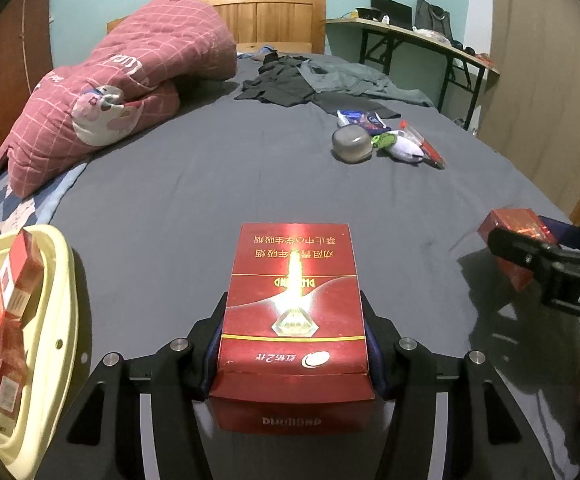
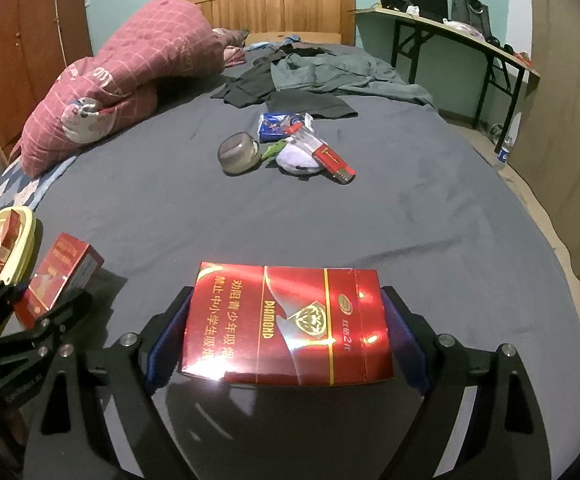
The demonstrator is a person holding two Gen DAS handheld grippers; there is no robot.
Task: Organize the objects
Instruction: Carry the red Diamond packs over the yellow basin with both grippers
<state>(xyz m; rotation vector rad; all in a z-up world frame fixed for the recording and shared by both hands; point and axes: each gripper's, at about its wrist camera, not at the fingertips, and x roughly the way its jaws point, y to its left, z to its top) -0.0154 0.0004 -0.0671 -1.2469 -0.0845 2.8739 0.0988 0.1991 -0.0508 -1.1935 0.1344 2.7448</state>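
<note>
My left gripper [image 1: 294,316] is shut on a red cigarette pack [image 1: 294,304], held lengthwise above the grey bed sheet. My right gripper [image 2: 286,320] is shut on another red cigarette pack [image 2: 290,324], held sideways. The right gripper also shows at the right edge of the left wrist view [image 1: 530,252] with its pack [image 1: 514,224]. The left gripper with its pack [image 2: 64,268] shows at the left of the right wrist view. A cream plastic basket [image 1: 60,304] at the left holds several red packs [image 1: 14,300]; it also shows in the right wrist view [image 2: 26,224].
A cluster lies mid-bed: a grey lidded container [image 2: 239,153], a blue packet [image 2: 280,123], a white plush toy [image 2: 296,158] and a red lighter [image 2: 334,162]. A pink quilt [image 2: 130,76] and dark clothes [image 2: 310,76] lie towards the headboard. A desk [image 2: 470,36] stands at the right.
</note>
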